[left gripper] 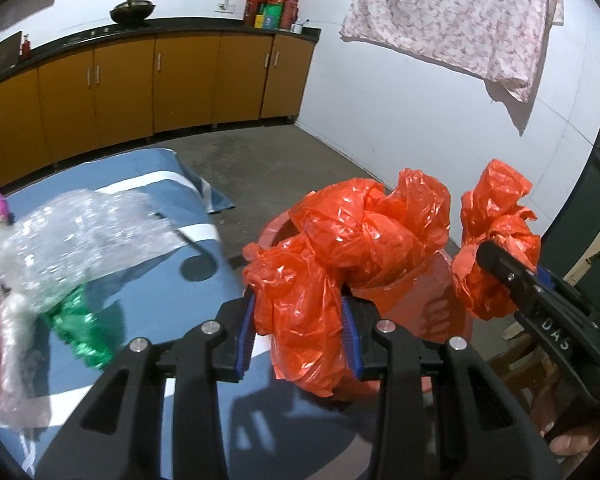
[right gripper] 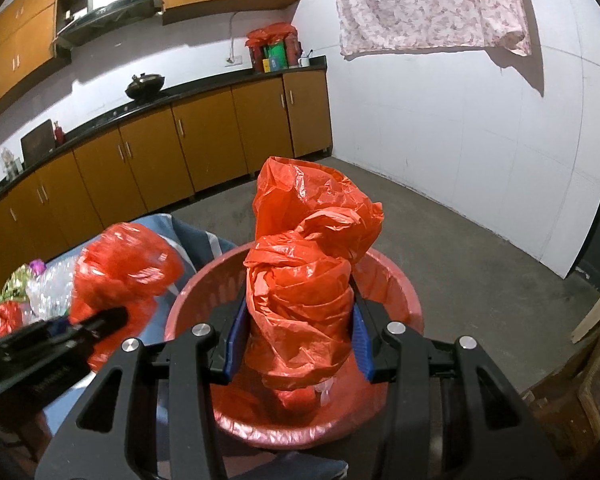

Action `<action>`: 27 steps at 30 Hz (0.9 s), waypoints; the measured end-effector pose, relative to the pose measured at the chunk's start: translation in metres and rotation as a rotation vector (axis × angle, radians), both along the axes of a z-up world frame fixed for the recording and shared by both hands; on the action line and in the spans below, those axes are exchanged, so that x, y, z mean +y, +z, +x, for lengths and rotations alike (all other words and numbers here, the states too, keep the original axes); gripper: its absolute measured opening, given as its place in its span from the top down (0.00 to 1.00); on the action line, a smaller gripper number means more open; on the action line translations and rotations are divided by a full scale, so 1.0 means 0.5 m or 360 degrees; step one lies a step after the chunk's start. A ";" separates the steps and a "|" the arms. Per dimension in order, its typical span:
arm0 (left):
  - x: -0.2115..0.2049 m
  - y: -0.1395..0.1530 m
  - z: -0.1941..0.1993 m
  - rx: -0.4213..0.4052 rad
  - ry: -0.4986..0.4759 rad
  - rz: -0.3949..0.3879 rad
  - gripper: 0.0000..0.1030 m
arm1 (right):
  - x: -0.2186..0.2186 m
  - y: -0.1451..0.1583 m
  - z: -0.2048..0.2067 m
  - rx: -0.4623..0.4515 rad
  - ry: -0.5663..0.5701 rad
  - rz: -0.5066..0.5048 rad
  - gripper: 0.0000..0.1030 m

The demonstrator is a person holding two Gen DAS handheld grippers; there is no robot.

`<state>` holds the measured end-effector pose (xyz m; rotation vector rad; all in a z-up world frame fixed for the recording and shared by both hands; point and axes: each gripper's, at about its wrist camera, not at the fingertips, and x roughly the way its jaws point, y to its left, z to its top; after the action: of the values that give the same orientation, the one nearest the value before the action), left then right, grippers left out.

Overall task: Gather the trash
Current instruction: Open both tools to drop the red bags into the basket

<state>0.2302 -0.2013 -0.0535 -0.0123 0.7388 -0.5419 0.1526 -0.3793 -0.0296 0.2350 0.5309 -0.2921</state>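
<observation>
My left gripper (left gripper: 300,328) is shut on a crumpled orange plastic bag (left gripper: 340,248), held at the left rim of a pink bin (right gripper: 396,288). My right gripper (right gripper: 298,332) is shut on a second crumpled orange bag (right gripper: 312,256) and holds it over the bin's open mouth. In the left wrist view the right gripper (left gripper: 500,268) shows at right with its bag (left gripper: 496,220). In the right wrist view the left gripper (right gripper: 112,316) and its bag (right gripper: 124,268) are blurred at left. Clear bubble wrap (left gripper: 72,236) and green foil (left gripper: 88,336) lie on the blue table (left gripper: 172,288).
Orange kitchen cabinets (left gripper: 180,80) with a dark counter run along the far wall, with a wok (left gripper: 132,10) and a bagged item (left gripper: 272,4) on top. A floral cloth (left gripper: 452,12) hangs on the white wall. Wooden furniture (right gripper: 572,396) stands at right.
</observation>
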 end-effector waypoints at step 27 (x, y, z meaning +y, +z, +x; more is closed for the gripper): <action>-0.067 -0.054 0.040 0.0131 -0.0121 -0.0036 0.33 | -0.070 -0.008 -0.038 -0.0051 -0.0147 0.0101 0.18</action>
<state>0.2501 -0.2350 -0.0803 -0.0278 0.8158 -0.6253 0.1334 -0.4143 -0.0338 0.3258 0.4988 -0.3610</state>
